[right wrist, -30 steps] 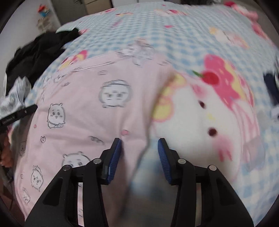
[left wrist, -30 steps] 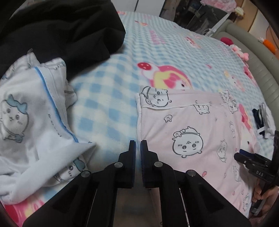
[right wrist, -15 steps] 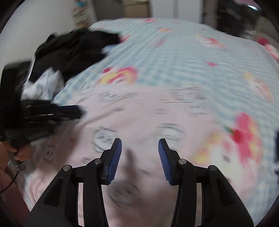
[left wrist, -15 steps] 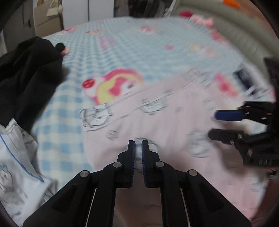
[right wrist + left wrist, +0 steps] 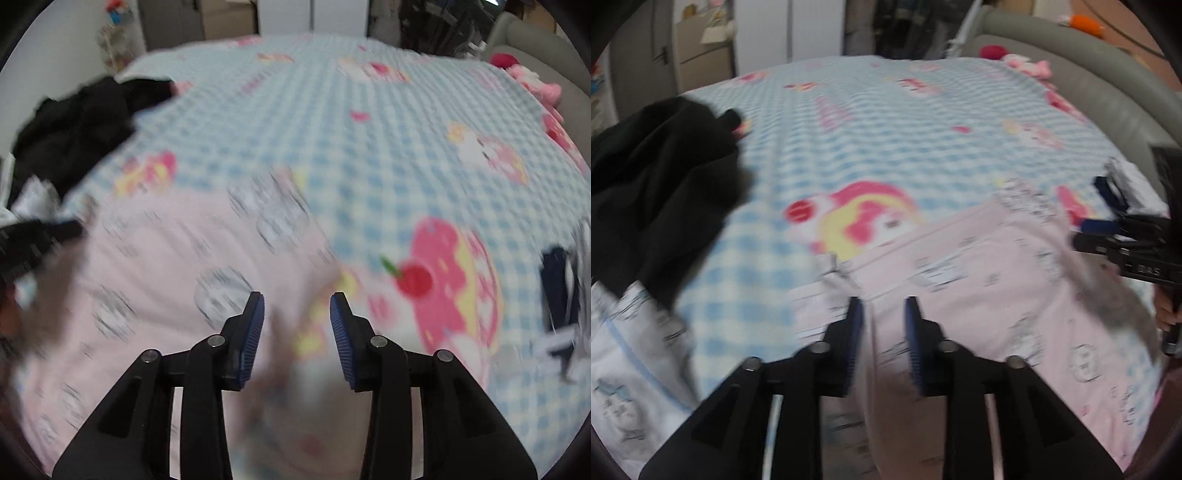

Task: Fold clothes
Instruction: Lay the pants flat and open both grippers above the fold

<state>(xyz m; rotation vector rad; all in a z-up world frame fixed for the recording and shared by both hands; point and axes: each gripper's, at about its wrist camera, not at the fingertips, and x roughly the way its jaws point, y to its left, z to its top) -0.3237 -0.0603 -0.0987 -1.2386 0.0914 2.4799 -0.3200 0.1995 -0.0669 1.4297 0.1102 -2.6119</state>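
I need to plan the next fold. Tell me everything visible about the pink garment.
The pink garment is soft, thin-looking cloth printed with small grey cartoon faces. It lies spread fairly flat on the blue checked blanket, with a seamed straight edge along its far side. Neither gripper visibly grips it. The blur hides finer detail.

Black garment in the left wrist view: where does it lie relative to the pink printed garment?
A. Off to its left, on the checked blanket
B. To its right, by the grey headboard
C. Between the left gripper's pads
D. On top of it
A: the black garment is heaped at the left on the checked blanket, apart from the pink printed garment.
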